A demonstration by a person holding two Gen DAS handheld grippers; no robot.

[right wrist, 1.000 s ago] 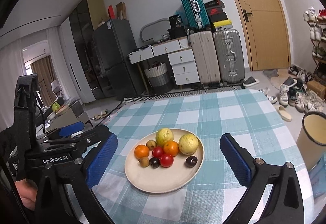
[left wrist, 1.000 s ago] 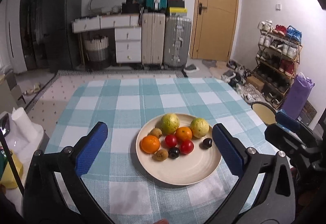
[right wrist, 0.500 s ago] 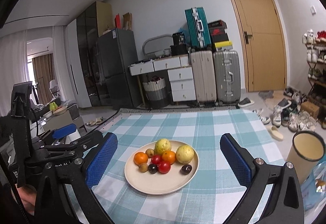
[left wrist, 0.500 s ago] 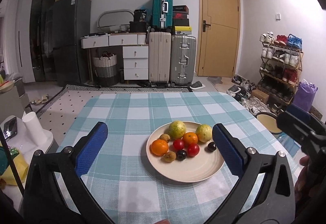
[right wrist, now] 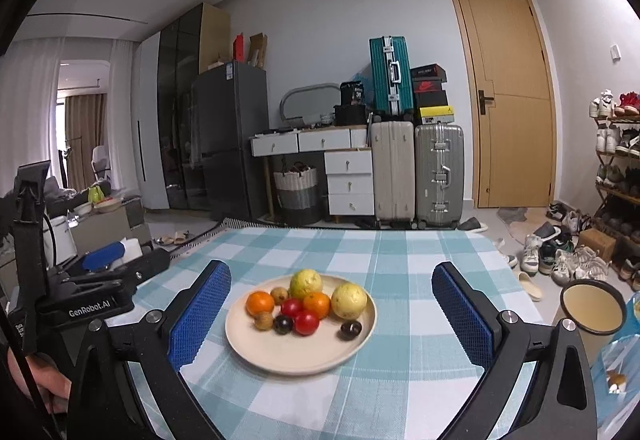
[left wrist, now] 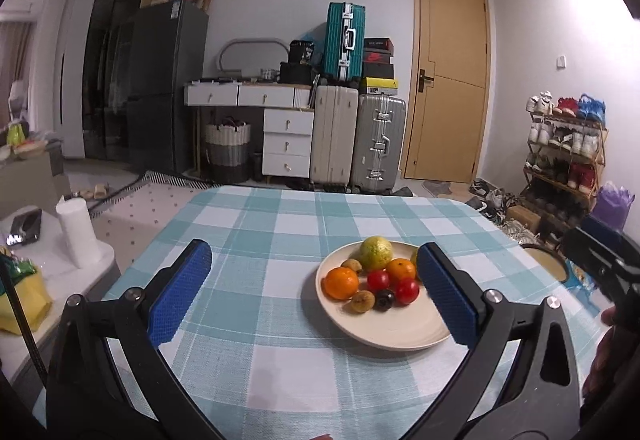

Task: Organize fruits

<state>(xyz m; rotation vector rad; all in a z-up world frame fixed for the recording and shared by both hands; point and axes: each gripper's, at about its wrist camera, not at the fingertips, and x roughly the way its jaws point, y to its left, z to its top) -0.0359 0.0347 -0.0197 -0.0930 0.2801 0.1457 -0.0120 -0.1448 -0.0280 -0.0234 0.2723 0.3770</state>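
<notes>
All the fruits [right wrist: 306,304] are seen gathered on the plate [right wrist: 256,344], mid-table [right wrist: 400,252]. Left gripper [left wrist: 316,292] and right gripper [right wrist: 332,316] are held apart, empty (sorting pending or finished, undecidable).

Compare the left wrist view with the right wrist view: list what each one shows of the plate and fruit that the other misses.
Only the left wrist view shows a white paper roll beside the table.

Only the right wrist view shows the second yellow-green fruit whole and the lone dark fruit near the plate's right edge; in the left view a blue pad covers that side.

Both show the beige plate, two oranges, two red tomatoes and the checked tablecloth, with both grippers open and empty.
</notes>
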